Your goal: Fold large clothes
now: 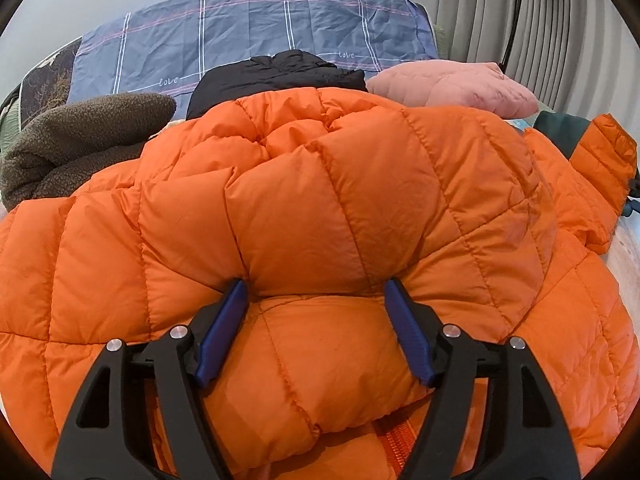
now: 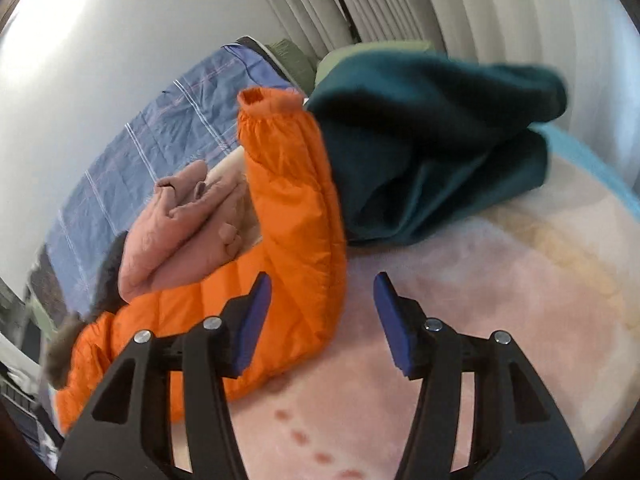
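the left tool [image 1: 316,292] is straddling a puffy fold of the orange down jacket [image 1: 320,184], its blue fingers [image 1: 222,332] set fairly wide with the quilted bulge sitting between them, though i cannot tell whether they are truly pinching it. the right tool [image 2: 322,284] is hanging wide and holding nothing, with the jacket's sleeve [image 2: 292,200] running up toward 12 o'clock just beside its left finger. the jacket is lying in the middle of the bed, filling the left view from 9 to 3 o'clock. judging from this, the sleeve is waiting to be folded in; it is probably worth taking it near the cuff [image 2: 264,102], biting through both slippery layers, and laying it flat across the body while the left tool is keeping the bulk from sliding. around it are lying a teal garment [image 2: 432,140], a pink quilted piece [image 1: 452,84], a black jacket [image 1: 276,76] and a brown fleece [image 1: 80,140]. the bed is carrying a pale pink blanket [image 2: 460,300], a blue plaid sheet [image 1: 240,32] is lying beyond, and grey curtains [image 1: 560,40] are hanging at 2 o'clock.
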A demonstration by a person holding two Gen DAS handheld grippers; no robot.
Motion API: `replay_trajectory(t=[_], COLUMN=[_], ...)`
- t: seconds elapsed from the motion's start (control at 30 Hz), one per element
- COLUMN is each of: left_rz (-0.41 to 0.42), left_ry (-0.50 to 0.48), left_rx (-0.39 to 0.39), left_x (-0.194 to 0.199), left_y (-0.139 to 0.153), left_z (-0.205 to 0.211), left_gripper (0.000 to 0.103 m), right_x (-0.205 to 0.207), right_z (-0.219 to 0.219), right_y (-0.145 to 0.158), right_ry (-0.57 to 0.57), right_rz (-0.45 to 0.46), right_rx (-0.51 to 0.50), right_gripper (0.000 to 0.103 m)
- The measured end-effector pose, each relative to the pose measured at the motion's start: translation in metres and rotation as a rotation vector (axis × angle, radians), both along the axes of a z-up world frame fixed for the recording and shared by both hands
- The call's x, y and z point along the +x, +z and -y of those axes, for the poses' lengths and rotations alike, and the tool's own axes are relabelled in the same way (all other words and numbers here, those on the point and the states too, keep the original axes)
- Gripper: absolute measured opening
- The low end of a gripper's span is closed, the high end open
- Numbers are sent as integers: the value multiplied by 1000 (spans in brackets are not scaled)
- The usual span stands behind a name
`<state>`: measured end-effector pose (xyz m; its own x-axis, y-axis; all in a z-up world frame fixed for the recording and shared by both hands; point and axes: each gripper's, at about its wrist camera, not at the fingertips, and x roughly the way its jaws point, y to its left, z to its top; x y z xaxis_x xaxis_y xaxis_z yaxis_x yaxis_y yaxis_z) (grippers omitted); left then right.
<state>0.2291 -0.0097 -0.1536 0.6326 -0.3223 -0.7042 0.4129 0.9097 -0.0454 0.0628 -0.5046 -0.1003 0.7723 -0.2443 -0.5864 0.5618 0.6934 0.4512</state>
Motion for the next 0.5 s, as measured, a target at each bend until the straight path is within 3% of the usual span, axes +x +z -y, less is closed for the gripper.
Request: replay_trajectory(t=[0.1, 0.13, 0.17, 0.2, 0.27, 0.37, 0.5], left_rz=[4, 4, 4, 4, 4, 2, 1], left_ry=[0, 0, 0, 0, -1, -2, -4], left_rx=[-2, -3, -6, -9, -11, -15, -22], left_x=[-1, -1, -1, -1, -1, -1, -2], left_y=[0, 0, 0, 0, 0, 0, 0], left_z=[0, 0, 0, 0, -1, -1, -3], left_gripper=[73, 73, 73, 73, 73, 73, 74], right_x=[15, 19, 22, 23, 21, 23, 43], right_z=[5, 3, 5, 4, -1, -27, -94], right_y=[-3, -4, -4, -3, 5, 32, 81], right_ry=[-10, -23, -35, -32, -22, 20, 214], right_rz=[-9, -17, -17, -9, 34, 115, 243], right_rx=[19, 17, 26, 38, 60, 11, -32], right_gripper=[39, 30, 13, 6, 3, 3, 3])
